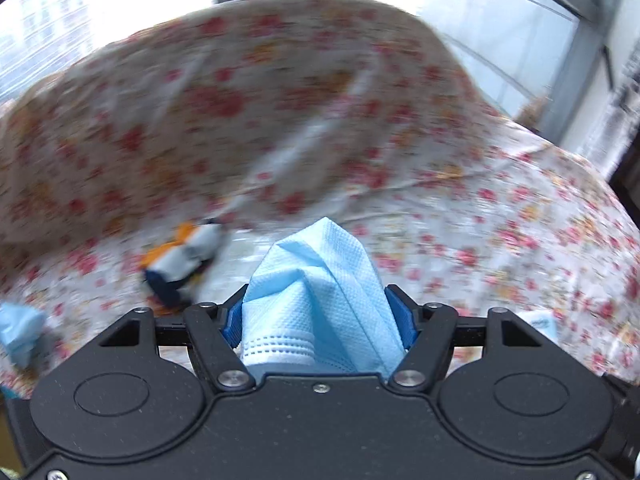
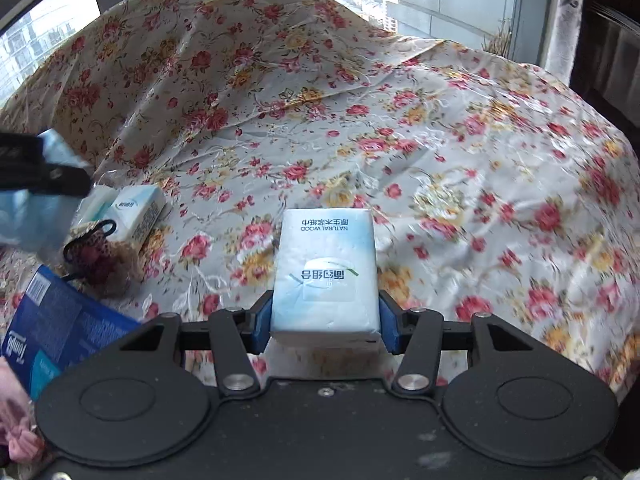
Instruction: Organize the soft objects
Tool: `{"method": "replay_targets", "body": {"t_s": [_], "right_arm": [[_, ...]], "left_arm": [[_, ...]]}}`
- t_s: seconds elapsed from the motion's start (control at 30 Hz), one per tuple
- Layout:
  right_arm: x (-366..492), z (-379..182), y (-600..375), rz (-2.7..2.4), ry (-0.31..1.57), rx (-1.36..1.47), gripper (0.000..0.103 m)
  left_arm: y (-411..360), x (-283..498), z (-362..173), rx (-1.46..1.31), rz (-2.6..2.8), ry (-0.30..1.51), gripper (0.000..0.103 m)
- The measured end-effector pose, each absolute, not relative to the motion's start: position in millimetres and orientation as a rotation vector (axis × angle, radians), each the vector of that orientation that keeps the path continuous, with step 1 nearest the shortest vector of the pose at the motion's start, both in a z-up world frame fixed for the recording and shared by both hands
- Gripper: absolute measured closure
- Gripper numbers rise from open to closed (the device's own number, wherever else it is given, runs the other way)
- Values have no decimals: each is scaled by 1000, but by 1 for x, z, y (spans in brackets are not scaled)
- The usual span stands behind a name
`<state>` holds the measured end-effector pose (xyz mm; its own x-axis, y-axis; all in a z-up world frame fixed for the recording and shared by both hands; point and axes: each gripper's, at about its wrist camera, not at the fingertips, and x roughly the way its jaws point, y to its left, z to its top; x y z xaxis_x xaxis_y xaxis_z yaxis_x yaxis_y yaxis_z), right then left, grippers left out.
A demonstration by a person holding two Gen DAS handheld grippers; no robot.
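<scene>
My left gripper (image 1: 318, 312) is shut on a light blue face mask (image 1: 316, 280), which bunches up between the blue pads above the floral cloth (image 1: 480, 220). My right gripper (image 2: 325, 320) is shut on a white tissue pack (image 2: 326, 272), its pads pressing both long sides, lifted off the cloth. In the right wrist view the left gripper (image 2: 40, 168) appears at the left edge with its blue mask (image 2: 32, 220) hanging. A second tissue pack (image 2: 138, 208) lies on the cloth beside a leopard-print scrunchie (image 2: 92, 252).
A dark blue box (image 2: 60, 328) lies at the lower left, with pink fabric (image 2: 16, 420) below it. The left wrist view is blurred and shows an orange, white and navy object (image 1: 184, 264) and another blue mask (image 1: 20, 332). Windows stand behind the draped hump of cloth (image 2: 240, 40).
</scene>
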<state>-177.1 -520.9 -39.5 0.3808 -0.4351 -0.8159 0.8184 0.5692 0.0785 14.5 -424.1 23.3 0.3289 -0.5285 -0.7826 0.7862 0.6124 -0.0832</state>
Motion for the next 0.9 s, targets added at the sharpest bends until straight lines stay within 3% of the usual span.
{"method": "replay_targets", "body": {"t_s": [0.47,0.9], "right_arm": [[-255,-28,-450,-874,848,609,52],[-303,-12,-350,-816,887,616,52]], "left_arm": [[-447,-103,5,470,-1132,892,39],[-350,-145,10,536,-1177,907,39]]}}
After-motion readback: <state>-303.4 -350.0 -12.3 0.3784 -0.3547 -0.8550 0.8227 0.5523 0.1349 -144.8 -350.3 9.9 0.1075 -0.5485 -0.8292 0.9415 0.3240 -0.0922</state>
